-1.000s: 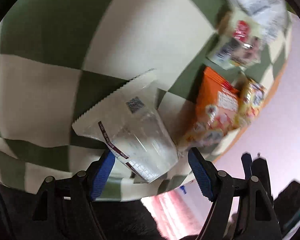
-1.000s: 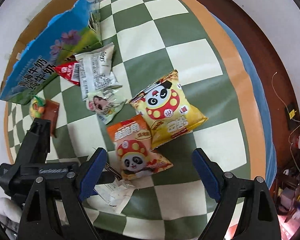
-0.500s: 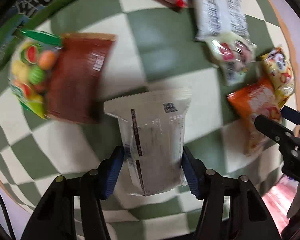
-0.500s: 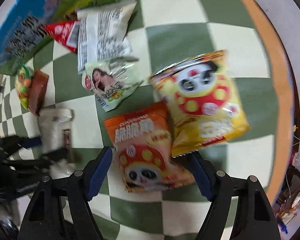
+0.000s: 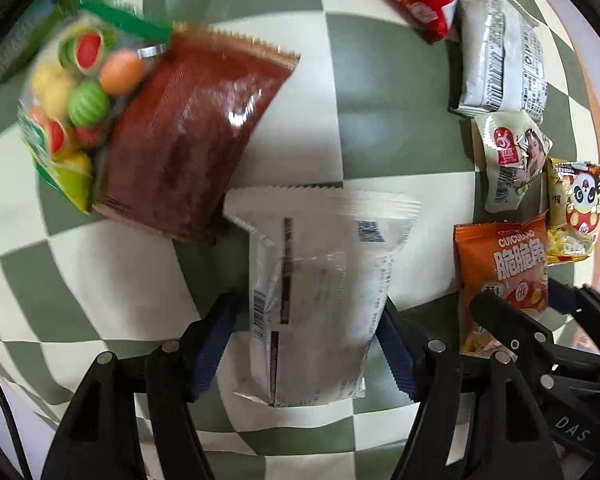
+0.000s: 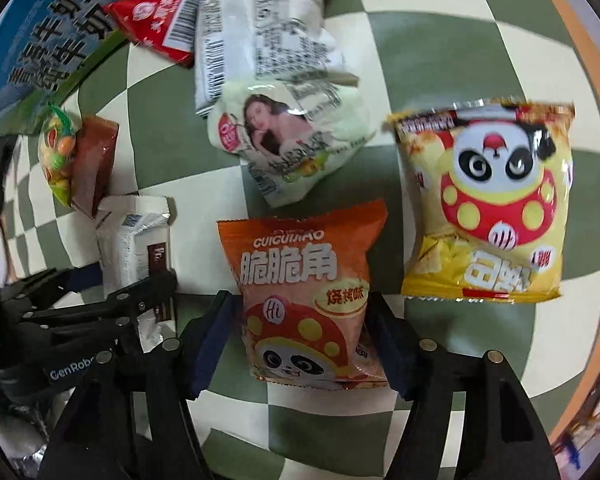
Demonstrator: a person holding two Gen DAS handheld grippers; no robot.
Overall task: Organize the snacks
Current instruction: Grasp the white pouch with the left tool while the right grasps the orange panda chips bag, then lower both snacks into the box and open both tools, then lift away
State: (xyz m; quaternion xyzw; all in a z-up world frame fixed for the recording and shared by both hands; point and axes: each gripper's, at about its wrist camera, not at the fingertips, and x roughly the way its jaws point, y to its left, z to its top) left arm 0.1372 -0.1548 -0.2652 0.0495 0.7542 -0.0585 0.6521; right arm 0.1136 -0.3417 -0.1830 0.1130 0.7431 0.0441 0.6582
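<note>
A white snack packet [image 5: 316, 280] lies on the green-and-cream checked cloth [image 5: 340, 80], printed back up. My left gripper [image 5: 306, 312] points straight down over it. Its jaws are opening, the packet sits between them, and a thin gap shows at the left pad. An orange panda packet [image 6: 300, 280] lies flat between the jaws of my right gripper [image 6: 302, 304]. Those jaws are closing, the pads are at its sides, and the bag is not squeezed. Both grippers stand side by side, the left gripper [image 6: 100, 300] showing in the right wrist view too.
Around them lie a yellow panda packet [image 6: 488, 208], a pale green packet [image 6: 288, 140], a grey-white packet [image 6: 260, 32], a red packet [image 6: 160, 24], a brown packet [image 5: 188, 136] and a fruit-candy bag [image 5: 68, 100]. A blue-green carton [image 6: 40, 40] borders the far left.
The left gripper rolled, closed on the white packet, then spread its jaws again. The right gripper came down over the orange packet and its jaws narrowed.
</note>
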